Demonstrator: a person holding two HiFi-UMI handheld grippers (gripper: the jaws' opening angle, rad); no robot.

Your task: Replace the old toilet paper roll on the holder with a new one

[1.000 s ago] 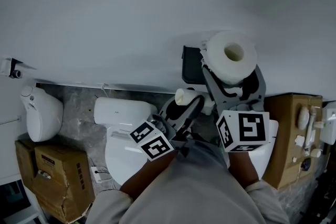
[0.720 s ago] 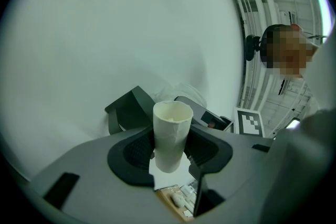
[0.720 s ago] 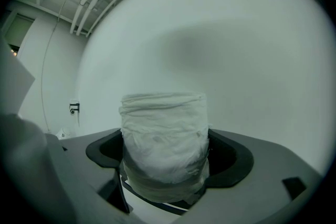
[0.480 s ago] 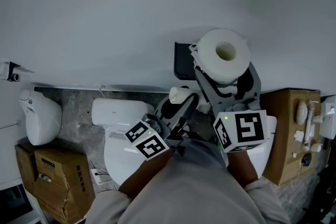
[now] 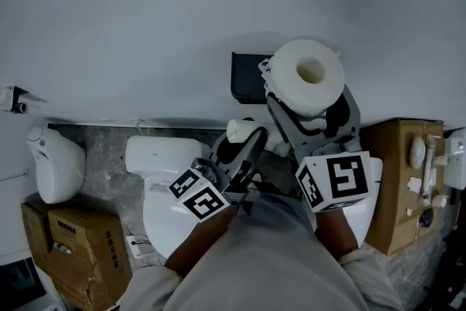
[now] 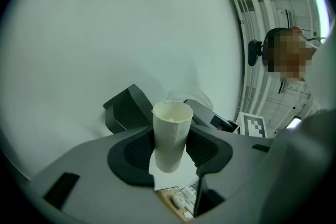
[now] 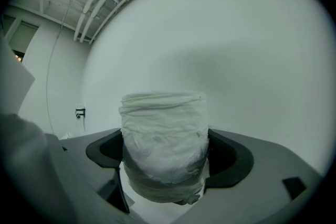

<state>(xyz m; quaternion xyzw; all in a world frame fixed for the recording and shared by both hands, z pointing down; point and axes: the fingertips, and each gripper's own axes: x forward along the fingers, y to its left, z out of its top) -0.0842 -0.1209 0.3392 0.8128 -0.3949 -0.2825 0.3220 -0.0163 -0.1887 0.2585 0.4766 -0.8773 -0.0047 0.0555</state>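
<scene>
Nearest, the left gripper: fingers clamped on a bare pale cardboard tube, held upright, lower and left of the other hand. Beyond it, the right gripper: fingers gripping a full white toilet paper roll, held just right of the black wall-mounted holder on the far white wall. Judged: old core off the holder, new roll not yet mounted. Remaining: seat the roll, discard the tube.
</scene>
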